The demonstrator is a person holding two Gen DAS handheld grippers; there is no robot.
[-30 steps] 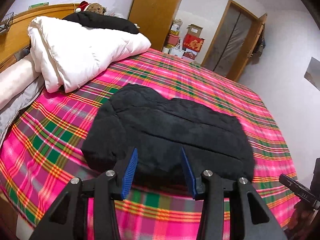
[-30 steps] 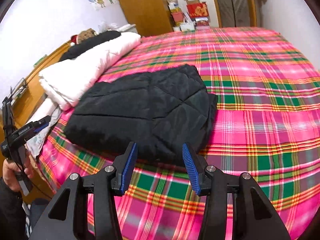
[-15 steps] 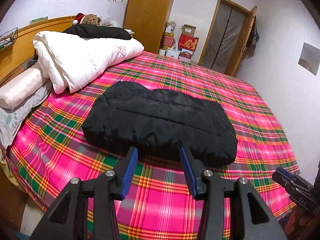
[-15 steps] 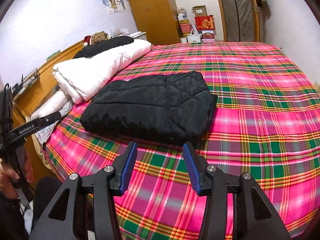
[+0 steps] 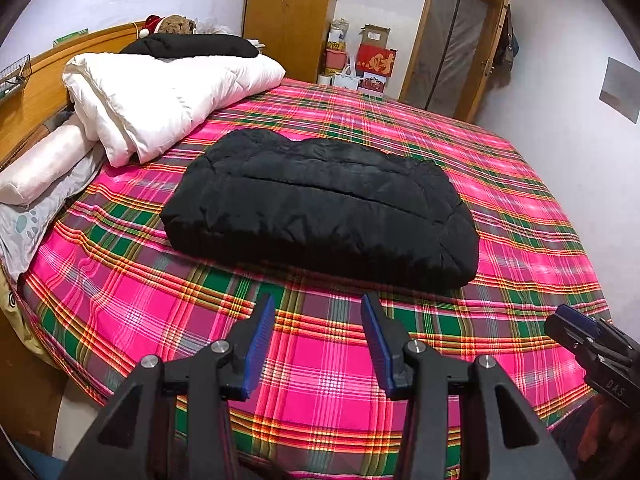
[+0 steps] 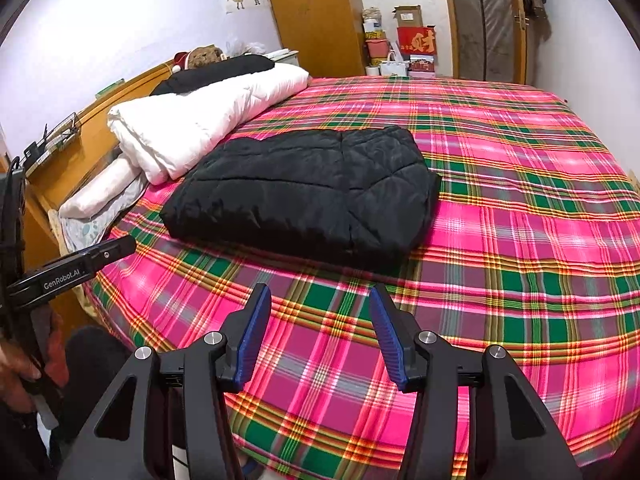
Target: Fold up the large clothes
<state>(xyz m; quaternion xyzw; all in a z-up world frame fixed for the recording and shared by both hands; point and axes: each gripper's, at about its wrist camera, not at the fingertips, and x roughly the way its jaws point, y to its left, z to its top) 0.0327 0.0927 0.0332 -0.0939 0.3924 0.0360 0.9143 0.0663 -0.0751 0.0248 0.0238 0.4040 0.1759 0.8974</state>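
Ahead of the left hand-held gripper [image 5: 318, 322], whose frame was black and whose pads [image 5: 260, 334] were blue, a black quilted jacket [image 5: 320, 208] lay on a bedsheet [image 5: 328, 384] checked in hot pink, green, grey, yellow and orange. Beyond the jacket and to the left sat a plain white duvet [image 5: 168, 96] with a second black garment [image 5: 192, 46] on top. The headboard [image 5: 40, 80] and wardrobe [image 5: 288, 16] farther off were honey-brown wood, the walls [image 5: 120, 0] pale lilac-white, and a box [image 5: 376, 62] near the doorway was red.
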